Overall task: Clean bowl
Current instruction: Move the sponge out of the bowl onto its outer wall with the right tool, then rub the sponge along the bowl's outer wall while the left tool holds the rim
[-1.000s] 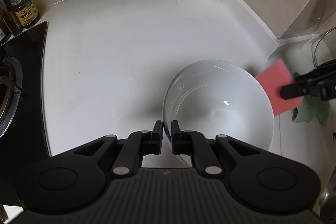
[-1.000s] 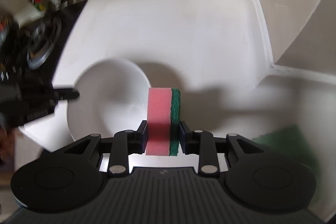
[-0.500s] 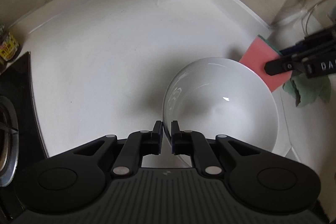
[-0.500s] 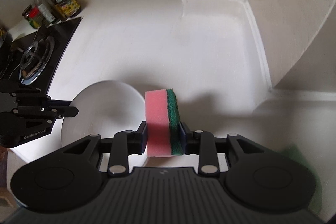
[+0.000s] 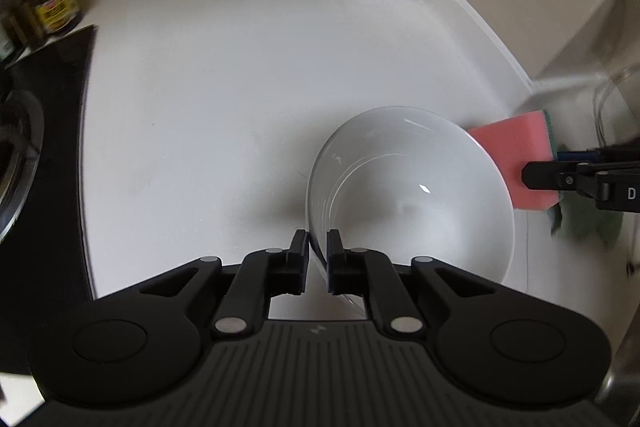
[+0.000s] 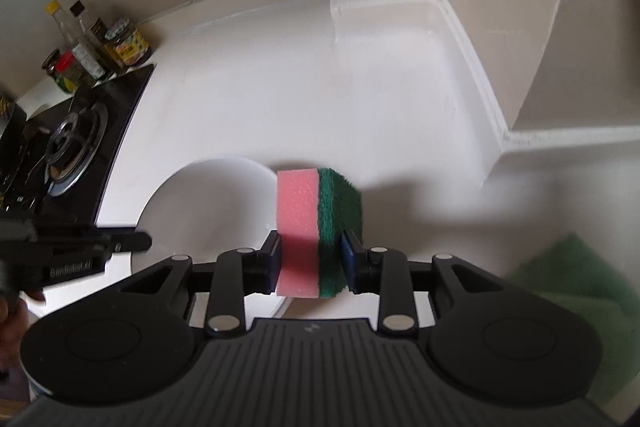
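Bowl [image 5: 412, 195], white and glossy, gripped at its near rim by left gripper [image 5: 318, 255]: one finger outside the wall, the other inside, jaws pinched nearly together on the thin edge. Tipped up on that rim, hollow facing the left wrist camera, above white counter [image 5: 224, 99]. Seen from the right wrist view as a pale curve [image 6: 208, 203] just left of the right gripper's fingertips, with left gripper [image 6: 138, 242] reaching in from the far left onto its edge.

Sponge [image 6: 316, 227], pink foam with a green scouring layer, clamped upright in right gripper [image 6: 311, 255], jaws spread to the sponge's thickness, pink side toward the left finger, green toward the right. In the left wrist view, sponge [image 5: 516, 163] just beyond the bowl's right rim, pink face toward the bowl, held by right gripper [image 5: 556, 167] coming in from the right; touching or merely beside the rim, cannot tell.

Green cloth [image 6: 576, 291] blurred on the counter right of the right gripper. Gas hob [image 6: 76, 143] far left of both grippers, jars and bottles [image 6: 96, 47] clustered behind it.
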